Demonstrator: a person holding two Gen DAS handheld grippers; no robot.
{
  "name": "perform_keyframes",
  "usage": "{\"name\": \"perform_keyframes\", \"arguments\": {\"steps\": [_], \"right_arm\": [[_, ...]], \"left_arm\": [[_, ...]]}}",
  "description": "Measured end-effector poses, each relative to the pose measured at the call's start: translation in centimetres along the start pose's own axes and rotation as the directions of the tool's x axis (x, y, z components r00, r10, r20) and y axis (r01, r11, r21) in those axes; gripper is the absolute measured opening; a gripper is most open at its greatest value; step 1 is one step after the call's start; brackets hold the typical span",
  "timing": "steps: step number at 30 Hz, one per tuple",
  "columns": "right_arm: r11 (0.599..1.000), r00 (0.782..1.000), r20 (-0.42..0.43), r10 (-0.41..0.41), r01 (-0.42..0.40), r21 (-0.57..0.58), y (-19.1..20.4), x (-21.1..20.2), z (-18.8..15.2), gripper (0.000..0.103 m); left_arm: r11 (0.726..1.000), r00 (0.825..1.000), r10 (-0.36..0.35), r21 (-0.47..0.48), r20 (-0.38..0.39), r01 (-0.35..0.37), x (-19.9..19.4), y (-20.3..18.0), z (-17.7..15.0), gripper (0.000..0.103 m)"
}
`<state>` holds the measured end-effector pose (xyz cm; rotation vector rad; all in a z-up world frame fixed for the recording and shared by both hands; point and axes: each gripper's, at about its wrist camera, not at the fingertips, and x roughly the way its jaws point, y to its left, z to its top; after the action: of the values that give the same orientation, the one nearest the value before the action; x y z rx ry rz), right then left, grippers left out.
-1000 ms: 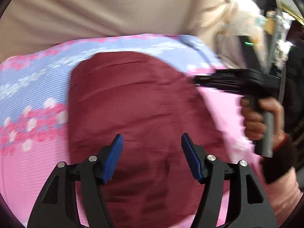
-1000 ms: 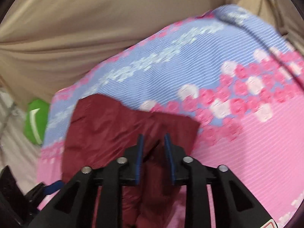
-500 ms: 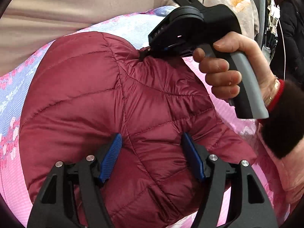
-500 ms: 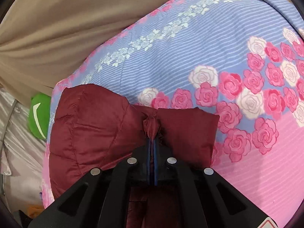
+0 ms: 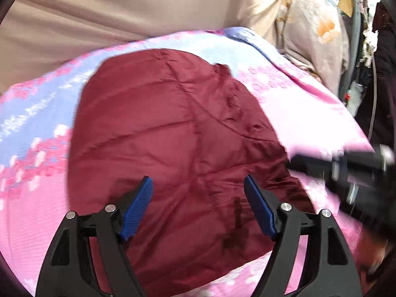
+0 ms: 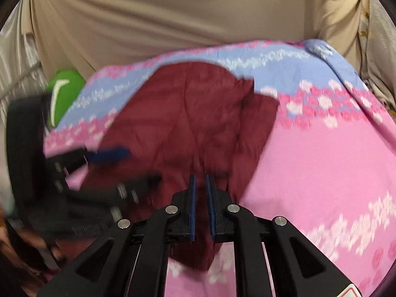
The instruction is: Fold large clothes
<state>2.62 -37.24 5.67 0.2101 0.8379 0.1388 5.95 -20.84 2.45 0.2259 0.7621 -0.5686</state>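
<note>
A dark red quilted jacket [image 5: 173, 136] lies folded in a rounded heap on a pink and blue floral bed cover [image 5: 37, 128]. My left gripper [image 5: 198, 178] hovers over the jacket's near part; its jaws are opening wide, with nothing pressed between the blue pads. In the right wrist view the jacket [image 6: 198, 113] lies ahead of my right gripper [image 6: 201, 177]. Its jaws are opening from a narrow gap, and no cloth is pinched in them. The right gripper [image 5: 346, 170] is a blur at the jacket's right edge. The left gripper [image 6: 128, 167] is a blur at the jacket's left side.
A beige cloth [image 6: 173, 24] hangs behind the bed. A green object [image 6: 61, 96] sits off the bed's far left edge. A pale floral fabric [image 5: 314, 29] and dark clutter [image 5: 358, 57] stand to the right. The bed cover [image 6: 321, 163] spreads to the right of the jacket.
My right gripper has let go of the jacket fold it pinched and has pulled back to the jacket's right edge. The jacket now lies flatter. My left jaws have widened a little.
</note>
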Motion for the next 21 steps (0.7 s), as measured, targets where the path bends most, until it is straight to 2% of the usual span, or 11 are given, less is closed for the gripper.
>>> {"name": "perform_keyframes", "arguments": {"steps": [1,3,7,10,12,13,14,18,21], "right_arm": [[1.000,0.999,-0.040,-0.011,0.011,0.014,0.0,0.9,-1.4,0.011],[0.997,0.994,-0.090,-0.056,0.060,0.045,-0.2,3.2,-2.9,0.002],[0.994,0.992,-0.096,-0.086,0.092,0.061,0.0,3.3,-3.4,0.002],[0.991,0.996,-0.066,-0.067,0.074,0.110,-0.2,1.8,-2.9,0.014],[0.983,0.998,-0.027,-0.057,0.061,0.173,-0.9,0.8,-2.3,0.037],[0.978,0.998,-0.007,-0.060,0.060,0.202,-1.3,0.5,-1.9,0.053],[0.968,0.998,0.012,-0.069,0.064,0.241,-1.9,0.3,-1.5,0.059],[0.942,1.000,-0.004,-0.019,0.019,0.334,-3.0,1.6,-0.5,0.064],[0.939,1.000,-0.026,0.001,0.008,0.345,-3.0,2.8,-0.4,0.066]], "left_arm": [[1.000,1.000,0.023,0.001,0.004,-0.023,-0.3,0.3,-0.2,0.075],[0.999,0.999,0.046,-0.012,0.000,-0.046,-0.9,1.0,-0.4,0.076],[0.993,0.994,0.109,-0.034,0.002,-0.109,-0.8,2.5,-0.3,0.081],[0.984,0.985,0.169,-0.060,0.015,-0.168,-1.9,4.0,-0.7,0.089],[0.977,0.980,0.199,-0.078,0.016,-0.197,-2.1,5.0,-0.4,0.091],[0.973,0.977,0.213,-0.091,0.017,-0.211,-2.1,5.5,-0.3,0.093],[0.967,0.973,0.232,-0.110,0.015,-0.229,-2.2,6.4,-0.2,0.094],[0.949,0.961,0.277,-0.154,-0.003,-0.274,-1.7,8.7,0.1,0.095],[0.948,0.966,0.259,-0.185,-0.031,-0.260,-1.0,10.1,0.2,0.096]]}}
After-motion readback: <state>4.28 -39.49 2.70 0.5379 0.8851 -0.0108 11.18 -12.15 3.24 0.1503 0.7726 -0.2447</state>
